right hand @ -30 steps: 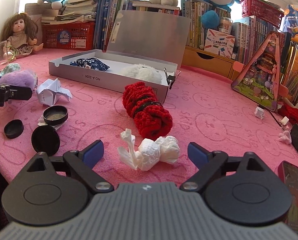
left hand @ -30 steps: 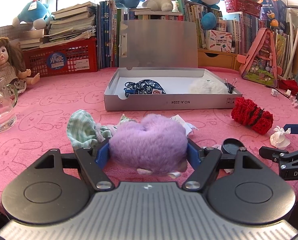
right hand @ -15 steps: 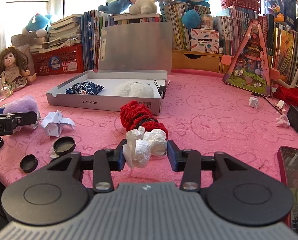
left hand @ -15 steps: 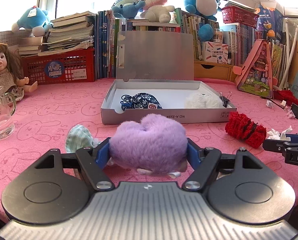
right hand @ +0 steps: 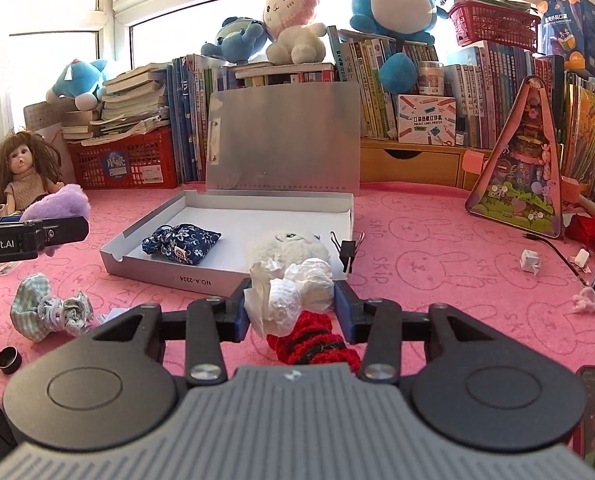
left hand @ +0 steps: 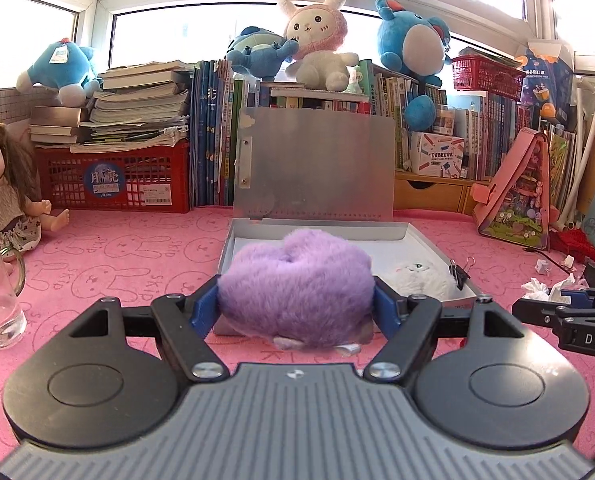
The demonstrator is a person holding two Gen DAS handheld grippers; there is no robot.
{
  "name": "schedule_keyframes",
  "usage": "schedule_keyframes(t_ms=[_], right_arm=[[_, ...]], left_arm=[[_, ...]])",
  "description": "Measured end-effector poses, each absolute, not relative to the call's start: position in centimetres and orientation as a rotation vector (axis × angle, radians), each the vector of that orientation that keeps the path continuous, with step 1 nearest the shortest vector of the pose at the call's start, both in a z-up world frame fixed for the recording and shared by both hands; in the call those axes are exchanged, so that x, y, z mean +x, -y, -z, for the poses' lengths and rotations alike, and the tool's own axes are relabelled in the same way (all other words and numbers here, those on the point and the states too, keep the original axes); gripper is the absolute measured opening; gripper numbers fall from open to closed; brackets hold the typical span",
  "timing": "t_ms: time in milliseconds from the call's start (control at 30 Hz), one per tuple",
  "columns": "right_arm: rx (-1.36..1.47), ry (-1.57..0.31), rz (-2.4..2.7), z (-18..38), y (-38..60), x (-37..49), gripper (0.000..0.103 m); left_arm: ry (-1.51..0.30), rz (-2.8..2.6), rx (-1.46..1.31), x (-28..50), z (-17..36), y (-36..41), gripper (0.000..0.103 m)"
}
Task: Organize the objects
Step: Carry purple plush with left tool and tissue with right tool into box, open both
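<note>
Lifted off the pink tablecloth (left hand: 129,256) since a second ago: purple plush toy (left hand: 297,284), pinched in the left gripper (left hand: 296,309), now raised before the open grey box (right hand: 201,276). Likewise picked up: crumpled white tissue (right hand: 293,292), squeezed in the right gripper (right hand: 293,312), above the red crocheted piece (right hand: 313,344). Inside the box: blue patterned pouch (right hand: 181,242) at left, white plush toy (right hand: 287,242) at right. Clipped on the box's right edge: black binder clip (right hand: 347,250). Left on the cloth: green checked scrunchie (right hand: 47,312).
</note>
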State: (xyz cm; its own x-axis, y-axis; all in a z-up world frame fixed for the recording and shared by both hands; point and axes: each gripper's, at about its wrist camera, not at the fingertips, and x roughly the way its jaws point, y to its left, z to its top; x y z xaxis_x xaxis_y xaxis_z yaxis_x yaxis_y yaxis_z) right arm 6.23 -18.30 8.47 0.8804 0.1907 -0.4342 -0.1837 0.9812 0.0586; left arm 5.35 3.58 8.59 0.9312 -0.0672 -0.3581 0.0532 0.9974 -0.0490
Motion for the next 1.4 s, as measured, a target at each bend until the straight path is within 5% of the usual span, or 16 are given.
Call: schedule_keyframes(t_ms=[567, 1400], right_arm=[[0.168, -0.572, -0.220, -11.3, 18.9, 17.1, 0.049], [0.257, -0.741, -0.153, -6.6, 17.4, 27.9, 0.050]], left_arm=[[-0.512, 0.086, -0.111, 17.3, -11.2, -6.2, 0.079], [-0.673, 0.012, -0.070, 29.0, -4.6, -4.3, 0.079]])
